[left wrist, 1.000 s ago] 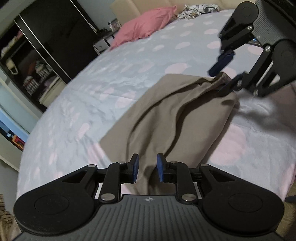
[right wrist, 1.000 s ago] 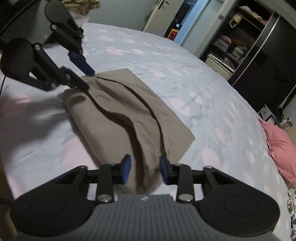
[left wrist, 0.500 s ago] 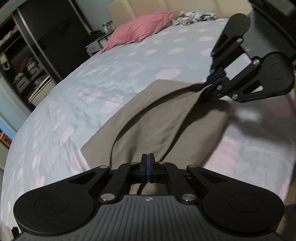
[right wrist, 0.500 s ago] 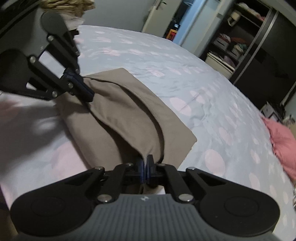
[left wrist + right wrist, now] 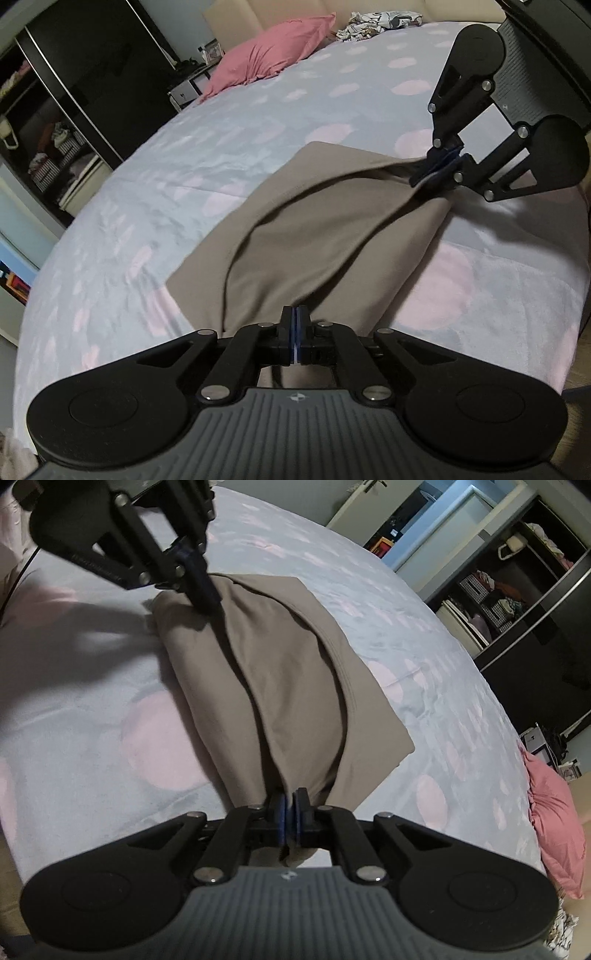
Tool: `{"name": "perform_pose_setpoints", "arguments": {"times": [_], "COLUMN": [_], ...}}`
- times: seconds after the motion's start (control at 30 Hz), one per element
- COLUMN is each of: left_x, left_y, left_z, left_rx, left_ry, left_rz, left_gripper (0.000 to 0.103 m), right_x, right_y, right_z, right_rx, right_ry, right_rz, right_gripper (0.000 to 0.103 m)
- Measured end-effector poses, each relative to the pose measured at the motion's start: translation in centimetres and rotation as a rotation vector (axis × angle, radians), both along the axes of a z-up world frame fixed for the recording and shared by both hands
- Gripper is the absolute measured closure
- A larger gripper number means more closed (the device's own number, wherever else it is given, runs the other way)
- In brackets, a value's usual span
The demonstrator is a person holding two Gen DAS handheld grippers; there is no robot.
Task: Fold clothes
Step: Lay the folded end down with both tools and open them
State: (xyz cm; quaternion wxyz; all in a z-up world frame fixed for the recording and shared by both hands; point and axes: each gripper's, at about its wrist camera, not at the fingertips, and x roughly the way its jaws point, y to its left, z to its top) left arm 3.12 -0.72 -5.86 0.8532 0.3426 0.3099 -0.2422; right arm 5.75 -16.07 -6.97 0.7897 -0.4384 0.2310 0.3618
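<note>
A taupe garment (image 5: 306, 236) lies partly folded on a bed, on a pale blue bedspread (image 5: 155, 192) patterned with pink dots. Its top layer is lifted at two opposite ends, so the cloth bows up in a long ridge between them while the lower layer stays flat on the spread.

The left gripper (image 5: 296, 334) has its jaws pressed together on the near end of the fabric in its own view; the blue pads meet with cloth pinched between them. In the same view the right gripper (image 5: 439, 168) sits at the far right end of the garment, jaws closed on a bunched corner of it.

From the right wrist view, the right gripper (image 5: 290, 816) clamps the near end, and the left gripper (image 5: 197, 579) grips the far end at upper left.

A pink pillow (image 5: 266, 59) rests at the far head of the bed, with a crumpled patterned cloth (image 5: 380, 22) just beside it. A dark wardrobe (image 5: 524, 602) with open shelves of folded things stands along the side of the bed.
</note>
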Motion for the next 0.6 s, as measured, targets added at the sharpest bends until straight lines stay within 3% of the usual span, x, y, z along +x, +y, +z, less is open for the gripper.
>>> {"name": "perform_pose_setpoints", "arguments": {"times": [0.13, 0.2, 0.3, 0.43, 0.6], "left_x": [0.5, 1.1, 2.3, 4.7, 7.9], "left_y": [0.5, 0.9, 1.8, 3.2, 4.1], "left_z": [0.9, 1.5, 2.8, 4.3, 5.1], "left_rx": [-0.030, -0.062, -0.143, -0.292, -0.455], "left_ry": [-0.005, -0.004, 0.012, 0.032, 0.053], "left_rz": [0.035, 0.056, 0.115, 0.223, 0.326], "left_gripper": [0.096, 0.095, 0.095, 0.095, 0.095], "right_x": [-0.7, -0.8, -0.1, 2.6, 6.3], "right_y": [-0.1, -0.3, -0.8, -1.5, -1.0], "right_z": [1.0, 1.8, 3.1, 4.6, 5.9], "right_rx": [0.019, 0.055, 0.154, 0.331, 0.475], "right_ry": [-0.012, -0.007, 0.024, 0.077, 0.125], "right_rz": [0.013, 0.013, -0.026, -0.169, -0.301], "right_gripper": [0.075, 0.071, 0.071, 0.072, 0.072]}}
